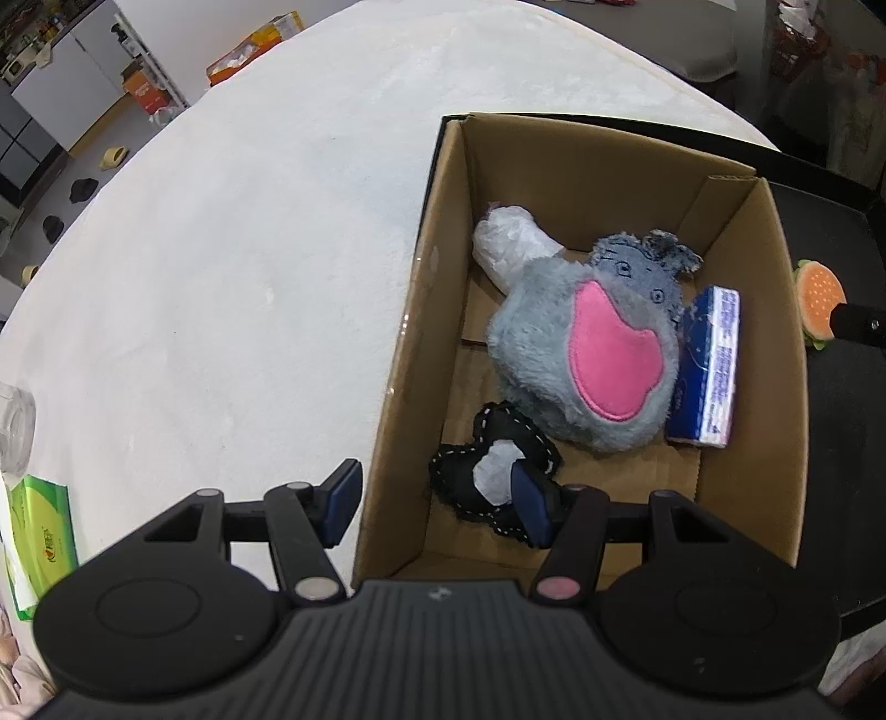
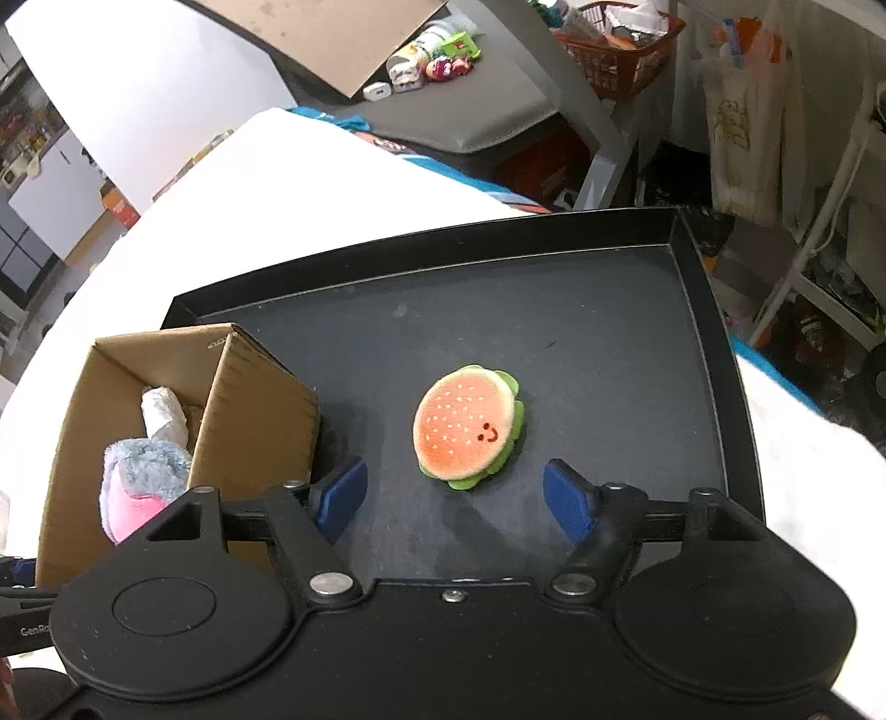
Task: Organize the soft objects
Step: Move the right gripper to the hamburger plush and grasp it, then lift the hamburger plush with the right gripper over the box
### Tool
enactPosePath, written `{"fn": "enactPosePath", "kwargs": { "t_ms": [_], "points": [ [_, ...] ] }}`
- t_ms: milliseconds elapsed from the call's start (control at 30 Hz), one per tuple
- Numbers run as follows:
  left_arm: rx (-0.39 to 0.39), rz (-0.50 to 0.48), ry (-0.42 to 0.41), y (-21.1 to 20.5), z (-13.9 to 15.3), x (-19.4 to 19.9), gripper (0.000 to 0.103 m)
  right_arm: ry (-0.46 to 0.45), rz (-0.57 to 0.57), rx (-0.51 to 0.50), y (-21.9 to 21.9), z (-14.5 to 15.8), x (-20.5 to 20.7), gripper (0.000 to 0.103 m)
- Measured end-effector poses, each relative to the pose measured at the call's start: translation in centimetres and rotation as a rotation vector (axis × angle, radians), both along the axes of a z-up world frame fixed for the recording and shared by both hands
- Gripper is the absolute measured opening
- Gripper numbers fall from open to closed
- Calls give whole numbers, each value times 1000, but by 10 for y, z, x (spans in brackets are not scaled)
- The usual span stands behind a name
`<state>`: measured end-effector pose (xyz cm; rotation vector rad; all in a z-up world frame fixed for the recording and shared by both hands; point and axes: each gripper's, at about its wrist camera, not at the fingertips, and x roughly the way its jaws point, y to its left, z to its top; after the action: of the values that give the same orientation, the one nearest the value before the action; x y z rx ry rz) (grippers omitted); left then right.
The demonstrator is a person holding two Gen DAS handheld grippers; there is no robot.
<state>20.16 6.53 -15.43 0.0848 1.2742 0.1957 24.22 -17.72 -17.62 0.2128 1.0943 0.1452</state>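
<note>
Round plush burger [image 2: 469, 425] (orange bun, green frill, tiny stitched smile)

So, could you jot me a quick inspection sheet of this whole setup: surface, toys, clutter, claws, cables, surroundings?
Surface: white table carrying a black tray; the cardboard box sits at the tray's left end.
Job's things: grey plush, black felt toy, blue tissue pack and white wrapped bundle inside the box; burger plush alone on the tray.
Clutter: green packet at the table edge.
Claws: left claw open over the box's near wall; right claw open, just short of the burger plush.
Cables: nothing seen.
Surroundings: orange basket, hanging bags, floor litter.
</note>
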Motion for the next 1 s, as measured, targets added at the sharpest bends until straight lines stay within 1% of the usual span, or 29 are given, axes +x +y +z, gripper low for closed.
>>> {"fn": "enactPosePath", "kwargs": {
  "t_ms": [200, 333, 533, 567, 600, 633, 767, 1000],
  "points": [
    [-6, 7, 9, 0, -5, 9, 58, 29, -15, -18, 0, -12, 19, 72],
    [0, 2, 20, -1, -8, 13, 58, 31, -17, -25, 3, -18, 30, 75],
    [15, -5, 25, -6, -9, 19, 58, 51, -16, -48, 10, -32, 36, 73],
    [16, -6, 26, -7, -10, 19, 58, 52, -13, -65, 11, -35, 36, 66],
    [20, -5, 26, -8, -10, 18, 58, 59, -10, -87, 12, -38, 36, 44],
    [23, -8, 25, -9, -10, 18, 58, 71, -11, -98, 11, -41, 36, 42],
    [36, -12, 22, -12, -10, 15, 58, 73, -24, -102, 4, -39, 31, 38],
    [23, -3, 11, -10, -5, 12, 58, 65, -51, -102, -3, -26, 18, 37]
  ]
}}
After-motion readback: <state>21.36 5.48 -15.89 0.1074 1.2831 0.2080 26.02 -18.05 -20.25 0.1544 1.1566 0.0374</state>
